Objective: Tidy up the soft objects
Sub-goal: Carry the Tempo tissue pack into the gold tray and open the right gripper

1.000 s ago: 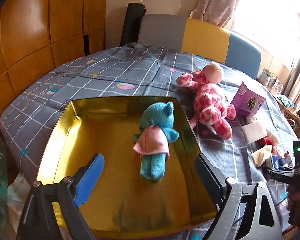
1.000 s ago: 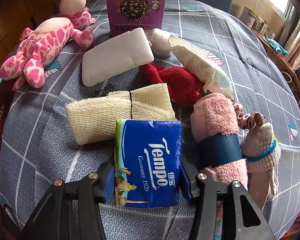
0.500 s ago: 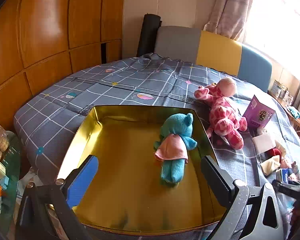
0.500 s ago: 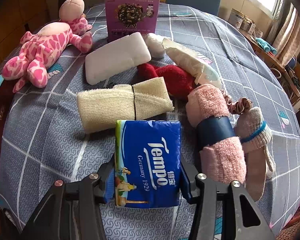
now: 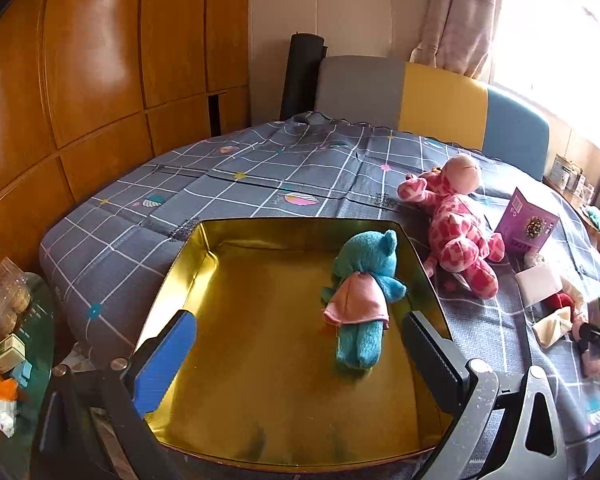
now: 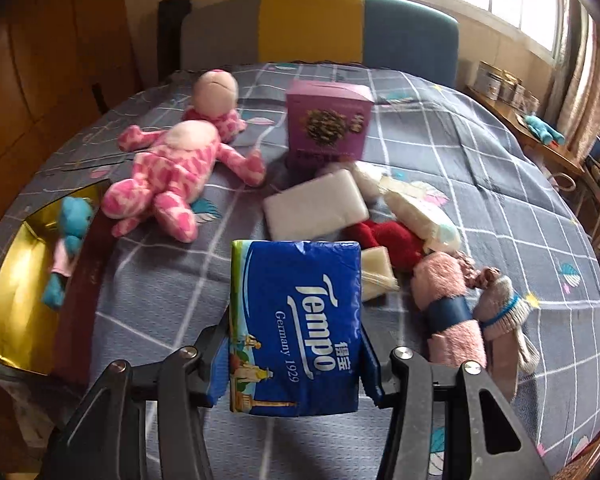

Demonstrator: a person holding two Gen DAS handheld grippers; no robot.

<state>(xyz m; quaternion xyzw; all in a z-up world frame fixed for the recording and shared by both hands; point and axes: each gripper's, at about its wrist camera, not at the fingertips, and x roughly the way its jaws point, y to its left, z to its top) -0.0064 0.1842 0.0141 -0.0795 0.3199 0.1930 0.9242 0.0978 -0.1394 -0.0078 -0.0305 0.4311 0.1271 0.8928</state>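
Observation:
A gold tin tray (image 5: 204, 256) (image 6: 8, 280) sits on the grey checked bedspread. A blue teddy in a pink dress (image 5: 360, 292) (image 6: 66, 248) lies inside it, near its right wall. My left gripper (image 5: 300, 344) hangs open over the tray's near half, nothing between its fingers. My right gripper (image 6: 294, 344) is shut on a blue Tempo tissue pack (image 6: 296, 320), lifted above the bed. A pink spotted giraffe toy (image 5: 456, 232) (image 6: 172, 176) lies right of the tray.
On the bed lie a purple box (image 6: 328, 124), a white pack (image 6: 314, 206), a red sock (image 6: 388, 240), a cream cloth (image 6: 374, 272), a pink rolled towel (image 6: 448, 308) and a beige sock (image 6: 504, 312). A chair back (image 5: 420, 96) stands behind. A cluttered glass table (image 5: 8, 344) is at left.
My right gripper has risen with the tissue pack, off the bed; the pile below looks farther away. My left gripper opened a little wider and drew back from the blue teddy.

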